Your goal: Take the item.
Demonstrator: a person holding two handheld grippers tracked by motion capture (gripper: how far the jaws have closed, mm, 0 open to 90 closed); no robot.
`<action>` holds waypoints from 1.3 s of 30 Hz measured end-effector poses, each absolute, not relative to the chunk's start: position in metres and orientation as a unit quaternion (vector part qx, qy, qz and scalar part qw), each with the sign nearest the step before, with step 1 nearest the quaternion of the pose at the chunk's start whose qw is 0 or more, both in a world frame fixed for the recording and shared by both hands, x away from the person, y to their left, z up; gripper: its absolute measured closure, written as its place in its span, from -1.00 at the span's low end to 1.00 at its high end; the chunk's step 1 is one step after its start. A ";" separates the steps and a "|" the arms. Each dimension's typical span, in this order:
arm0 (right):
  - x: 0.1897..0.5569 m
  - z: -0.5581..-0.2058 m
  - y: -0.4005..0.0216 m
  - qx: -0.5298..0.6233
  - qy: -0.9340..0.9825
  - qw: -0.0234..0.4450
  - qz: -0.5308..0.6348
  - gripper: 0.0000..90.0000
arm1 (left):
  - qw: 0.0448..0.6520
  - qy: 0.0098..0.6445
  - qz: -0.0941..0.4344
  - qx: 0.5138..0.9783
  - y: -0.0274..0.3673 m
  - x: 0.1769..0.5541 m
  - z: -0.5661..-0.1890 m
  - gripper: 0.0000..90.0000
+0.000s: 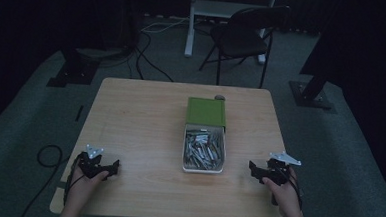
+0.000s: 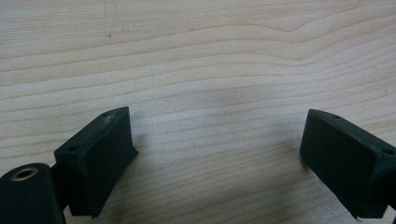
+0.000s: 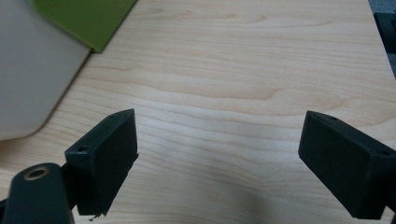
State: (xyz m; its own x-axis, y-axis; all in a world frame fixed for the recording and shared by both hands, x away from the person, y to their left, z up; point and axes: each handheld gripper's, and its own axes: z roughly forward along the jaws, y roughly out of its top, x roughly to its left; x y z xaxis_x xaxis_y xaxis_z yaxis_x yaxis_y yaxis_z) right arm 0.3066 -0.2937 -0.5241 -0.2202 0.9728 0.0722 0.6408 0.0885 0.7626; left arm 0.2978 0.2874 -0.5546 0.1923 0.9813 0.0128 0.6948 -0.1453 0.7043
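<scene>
1. Two grippers sit low in the high view, the left gripper (image 1: 108,168) at lower left and the right gripper (image 1: 256,171) at lower right, both with fingers (image 2: 100,158) spread wide and nothing between them.
2. Between them, just right of the frame's centre, stands a white tray (image 1: 184,160) full of small grey metal pieces (image 1: 204,150); what the pieces are is too small to tell. A green cover (image 1: 206,112) lies over the tray's far half.
3. In the right gripper view the tray's pale wall (image 3: 32,79) fills the upper left, with the green cover (image 3: 84,18) above it and bare desk (image 3: 243,70) elsewhere.
4. Judgement: loaded with metal, the tray is probably heavy and stiff, its smooth wall likely slippery, and tilting would spill the loose pieces.
5. Best hold: pinch the near rim or a long side wall, keeping it level; the cover looks light and could slide separately.
</scene>
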 end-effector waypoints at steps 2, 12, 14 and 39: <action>0.306 -0.519 -0.292 0.573 0.700 0.237 0.355 -0.74 | 0.290 0.586 0.247 0.715 0.287 0.298 -0.555 -0.77; 0.307 -0.481 -0.279 0.542 0.705 0.243 0.387 -0.74 | 0.290 0.586 0.247 0.715 0.287 0.298 -0.555 -0.77; 0.307 -0.475 -0.276 0.537 0.706 0.244 0.391 -0.74 | 0.290 0.586 0.247 0.716 0.287 0.298 -0.555 -0.77; 0.315 -0.443 -0.218 0.440 0.760 0.218 0.426 -0.68 | 0.290 0.585 0.247 0.716 0.287 0.298 -0.555 -0.77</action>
